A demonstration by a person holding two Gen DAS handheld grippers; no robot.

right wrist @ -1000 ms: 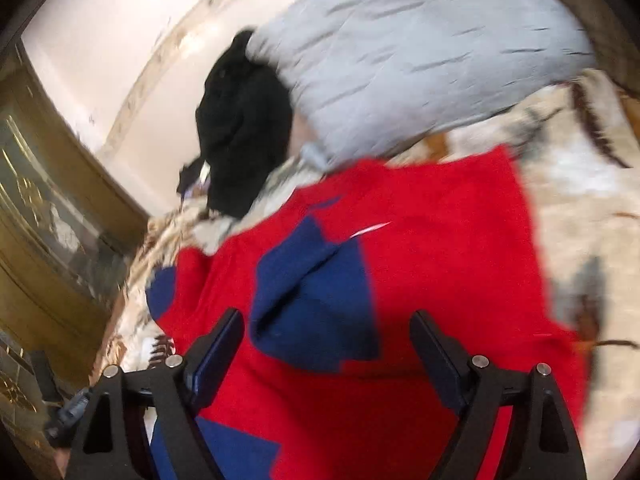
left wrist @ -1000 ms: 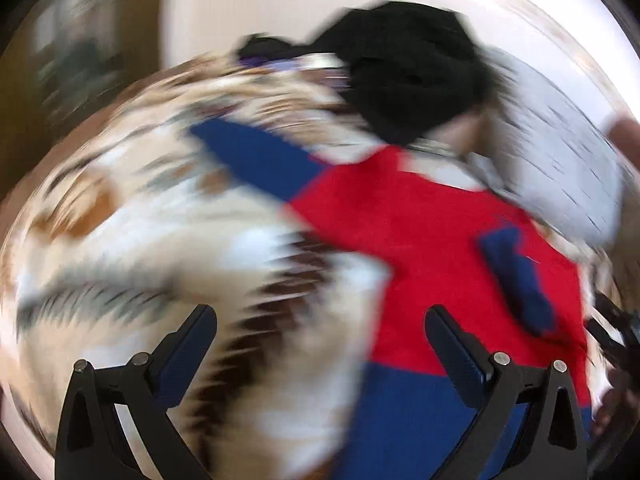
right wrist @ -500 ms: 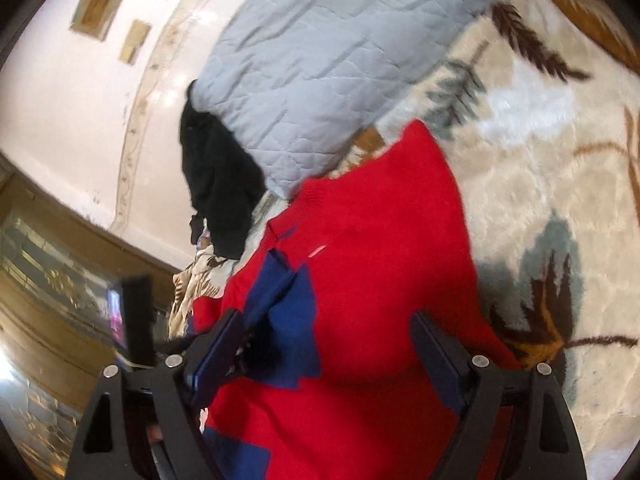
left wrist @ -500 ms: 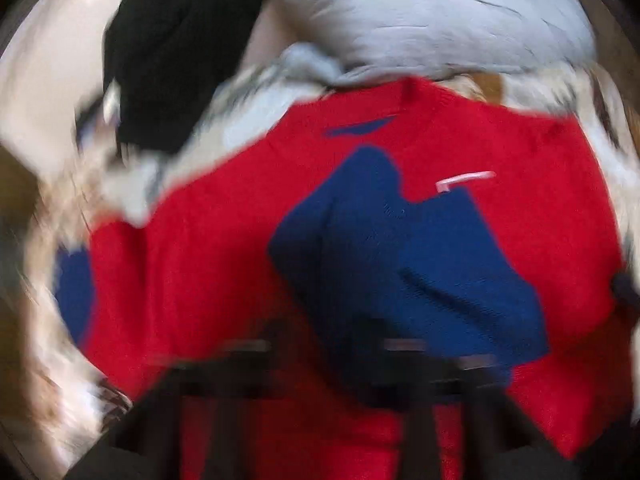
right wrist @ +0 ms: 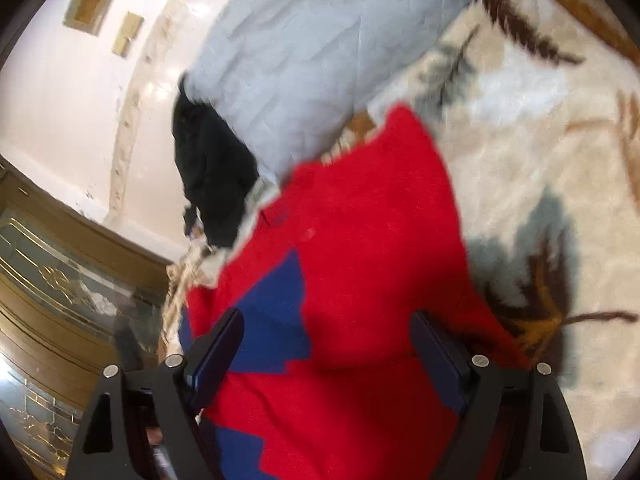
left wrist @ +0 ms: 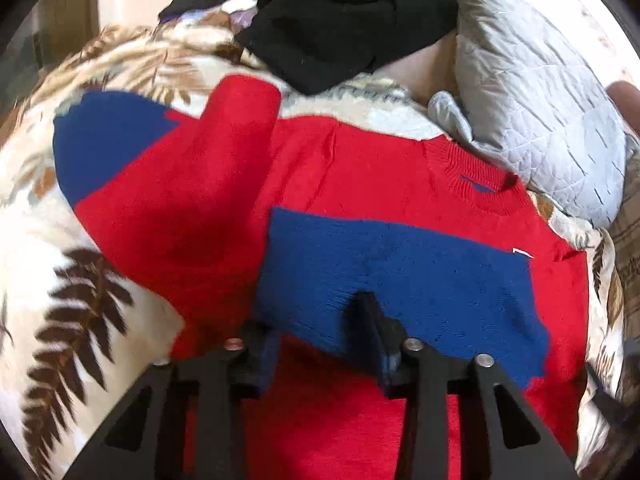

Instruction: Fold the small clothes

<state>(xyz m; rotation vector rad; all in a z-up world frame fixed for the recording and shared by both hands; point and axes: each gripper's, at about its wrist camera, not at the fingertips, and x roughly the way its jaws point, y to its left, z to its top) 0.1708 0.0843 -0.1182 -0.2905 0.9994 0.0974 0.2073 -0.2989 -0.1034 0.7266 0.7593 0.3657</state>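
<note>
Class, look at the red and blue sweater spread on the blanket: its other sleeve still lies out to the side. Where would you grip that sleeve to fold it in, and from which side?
Grip the sleeve at its blue cuff, coming from the outer side over the blanket. The cuff is the free end, lying flat and clear of the sweater body, so lifting there should carry the whole sleeve across.

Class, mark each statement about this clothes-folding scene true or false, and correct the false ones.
1. The sweater is red with blue patches. True.
2. The left gripper has blue sweater fabric between its jaws. True.
3. The right gripper is clamped shut. False: its jaws stand wide open over the sweater.
4. The pillow is green. False: it is grey and quilted.
5. A black garment lies beyond the sweater. True.
</note>
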